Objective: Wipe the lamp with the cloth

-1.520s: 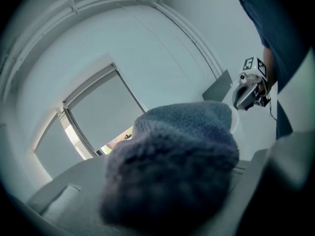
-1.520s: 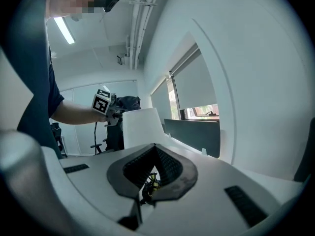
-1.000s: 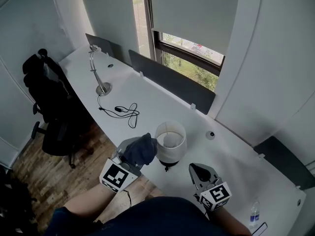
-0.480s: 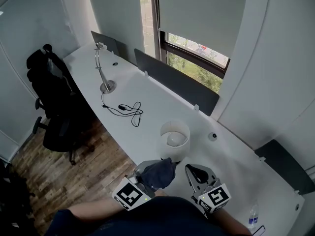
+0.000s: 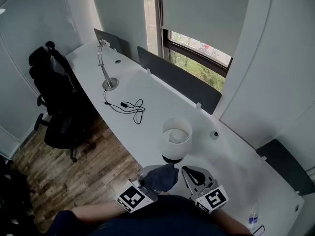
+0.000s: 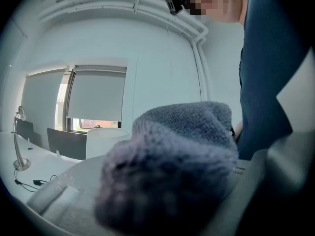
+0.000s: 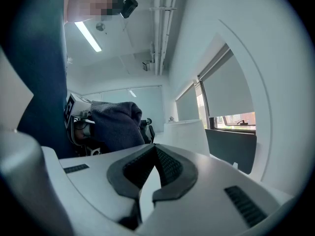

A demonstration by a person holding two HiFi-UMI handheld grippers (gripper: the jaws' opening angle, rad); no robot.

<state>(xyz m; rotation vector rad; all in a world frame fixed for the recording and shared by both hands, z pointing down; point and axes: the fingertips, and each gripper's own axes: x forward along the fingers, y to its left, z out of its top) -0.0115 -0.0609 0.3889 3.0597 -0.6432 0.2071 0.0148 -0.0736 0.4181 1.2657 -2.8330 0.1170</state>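
Note:
The lamp point(image 5: 175, 139) is a small table lamp with a white drum shade, standing near the front edge of the white desk point(image 5: 147, 102). My left gripper point(image 5: 158, 175) is shut on a bunched dark blue-grey cloth point(image 5: 160, 177), held just in front of the lamp's base and apart from the shade. The cloth point(image 6: 172, 166) fills the left gripper view, with the lamp point(image 6: 106, 139) behind it. My right gripper point(image 5: 186, 170) hangs beside the cloth, jaws shut with nothing between them. In the right gripper view its pads point(image 7: 167, 163) meet, with the cloth point(image 7: 115, 124) left and the lamp point(image 7: 187, 134) ahead.
A silver desk lamp point(image 5: 105, 68) and a black cable point(image 5: 129, 106) lie further left on the desk. Dark divider panels point(image 5: 177, 78) line its far edge below the window. A black office chair point(image 5: 51, 97) stands on the wooden floor. A water bottle point(image 5: 253, 214) is at the lower right.
My left gripper has drawn the cloth back from the left side of the lamp shade to a spot in front of the lamp's base. The right gripper has barely moved.

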